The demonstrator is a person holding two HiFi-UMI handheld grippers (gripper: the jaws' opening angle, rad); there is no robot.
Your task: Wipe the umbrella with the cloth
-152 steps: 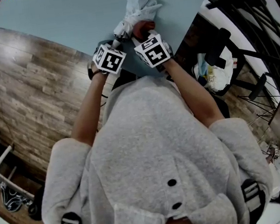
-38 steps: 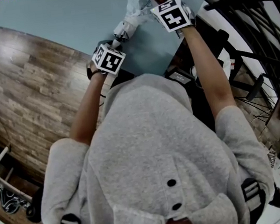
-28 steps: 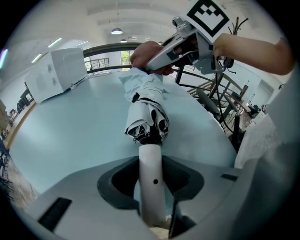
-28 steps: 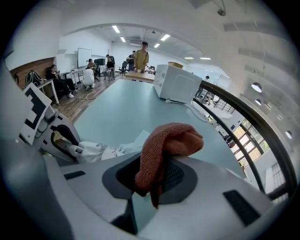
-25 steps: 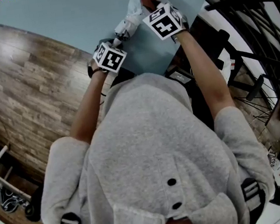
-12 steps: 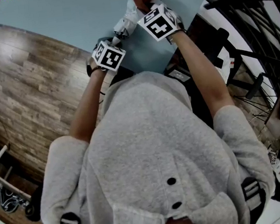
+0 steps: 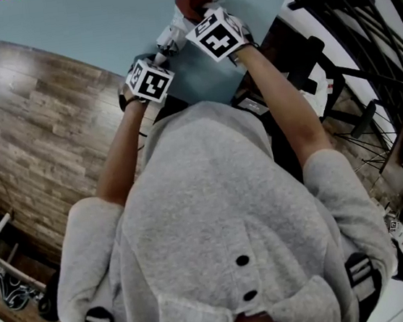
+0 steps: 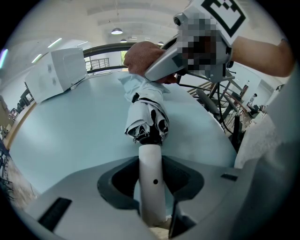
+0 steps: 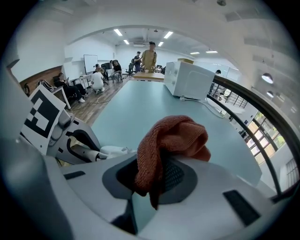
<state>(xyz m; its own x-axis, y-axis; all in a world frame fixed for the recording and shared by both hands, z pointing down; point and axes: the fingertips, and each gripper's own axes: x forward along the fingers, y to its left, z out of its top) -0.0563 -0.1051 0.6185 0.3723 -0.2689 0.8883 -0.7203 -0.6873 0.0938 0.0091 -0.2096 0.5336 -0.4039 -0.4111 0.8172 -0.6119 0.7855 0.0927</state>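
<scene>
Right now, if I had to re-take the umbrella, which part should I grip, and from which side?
The straight white handle, from its free end and along its axis, as the left gripper holds it. It looks rigid and round. The folded canopy is loose fabric, and the right gripper has the cloth there.

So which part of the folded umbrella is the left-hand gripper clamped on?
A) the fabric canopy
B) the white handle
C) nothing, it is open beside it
B: the left gripper view shows the left gripper with its jaws closed on the white handle of the umbrella, whose folded fabric lies beyond them.
</scene>
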